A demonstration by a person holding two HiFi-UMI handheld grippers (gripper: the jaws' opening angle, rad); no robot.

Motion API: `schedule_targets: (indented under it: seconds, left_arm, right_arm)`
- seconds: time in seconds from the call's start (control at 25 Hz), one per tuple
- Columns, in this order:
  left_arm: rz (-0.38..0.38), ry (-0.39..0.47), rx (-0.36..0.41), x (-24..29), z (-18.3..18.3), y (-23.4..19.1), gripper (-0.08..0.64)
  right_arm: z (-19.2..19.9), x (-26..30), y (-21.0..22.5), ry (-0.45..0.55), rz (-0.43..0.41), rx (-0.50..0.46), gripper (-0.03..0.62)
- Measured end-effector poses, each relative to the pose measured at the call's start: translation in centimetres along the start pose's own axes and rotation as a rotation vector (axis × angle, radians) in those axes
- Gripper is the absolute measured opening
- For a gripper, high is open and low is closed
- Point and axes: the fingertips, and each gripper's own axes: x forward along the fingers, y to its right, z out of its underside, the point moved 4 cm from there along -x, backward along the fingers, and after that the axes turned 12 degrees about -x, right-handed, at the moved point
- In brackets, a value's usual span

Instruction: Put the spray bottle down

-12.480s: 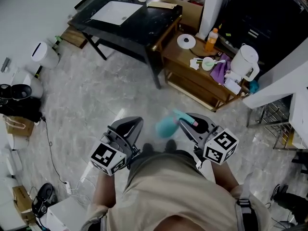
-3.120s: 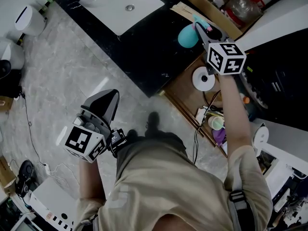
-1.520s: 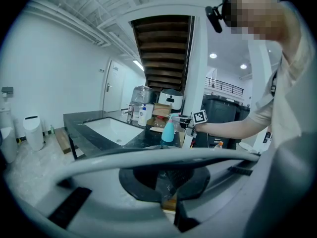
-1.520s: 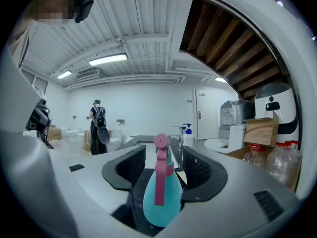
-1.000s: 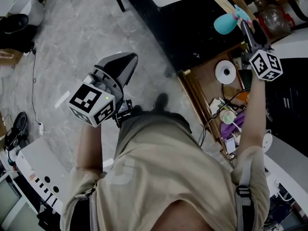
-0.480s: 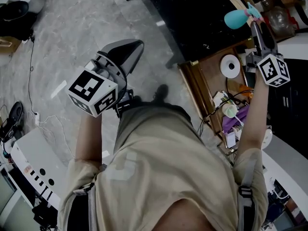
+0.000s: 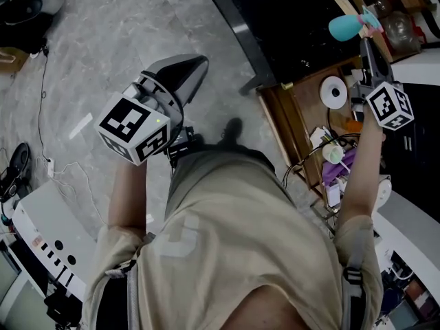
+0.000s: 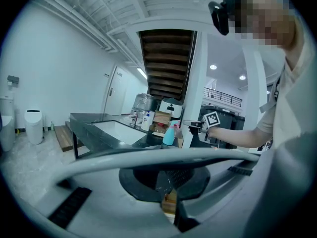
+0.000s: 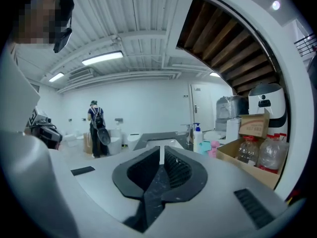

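The teal spray bottle (image 7: 346, 26) with a pink trigger head stands on the black counter (image 7: 289, 26), next to a cardboard box. It also shows small in the left gripper view (image 8: 169, 134) and the right gripper view (image 9: 212, 148). My right gripper (image 7: 364, 44) is stretched out just short of the bottle and apart from it. Its jaws are closing, down to a thin slit, with nothing between them (image 9: 161, 152). My left gripper (image 7: 189, 69) hangs over the floor by my hip, jaws together and empty (image 8: 170, 182).
A low wooden table (image 7: 302, 115) beside the counter carries a white tape roll (image 7: 335, 91), an orange bottle and a bowl. A cardboard box with plastic bottles (image 9: 258, 143) and a white pump bottle (image 9: 198, 138) stand on the counter. A person (image 9: 97, 128) stands far off.
The bottle that my right gripper carried earlier now stands on the counter. The right gripper's jaws have come off it and drawn together, and the hand has pulled back slightly.
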Motion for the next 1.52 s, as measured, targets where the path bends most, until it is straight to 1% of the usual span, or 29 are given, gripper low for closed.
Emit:
schedule_targets:
  seconds: [0.12, 0.24, 0.44, 0.64, 0.92, 1.32, 1.52]
  left_arm:
    - [0.02, 0.002, -0.007, -0.7, 0.2, -0.2, 0.009]
    - [0.036, 0.006, -0.015, -1.3, 0.4, -0.4, 0.009]
    - [0.048, 0.019, -0.022, -2.5, 0.5, -0.6, 0.009]
    - [0.052, 0.028, -0.023, -3.9, 0.6, -0.8, 0.009]
    - [0.062, 0.034, -0.021, -5.9, 0.9, -0.6, 0.009]
    - [0.095, 0.036, 0.001, -8.5, 1.3, 0.0, 0.009]
    - [0.119, 0.042, 0.016, -9.9, 1.3, 0.2, 0.009]
  right_arm:
    - [-0.2, -0.3, -1.8, -0.029, -0.033, 0.039, 0.037]
    - [-1.2, -0.4, -3.9, -0.03, -0.064, 0.084, 0.034]
    - [-2.2, -0.8, -8.1, -0.041, -0.147, 0.07, 0.034]
    - [-2.6, -1.5, -11.7, -0.041, -0.202, 0.082, 0.035]
    - [-3.7, -3.0, -16.3, -0.016, -0.268, 0.091, 0.034]
    - [-5.3, -6.1, -23.7, -0.021, -0.378, -0.015, 0.034]
    - [-5.9, -7.1, -27.2, -0.034, -0.422, -0.09, 0.034]
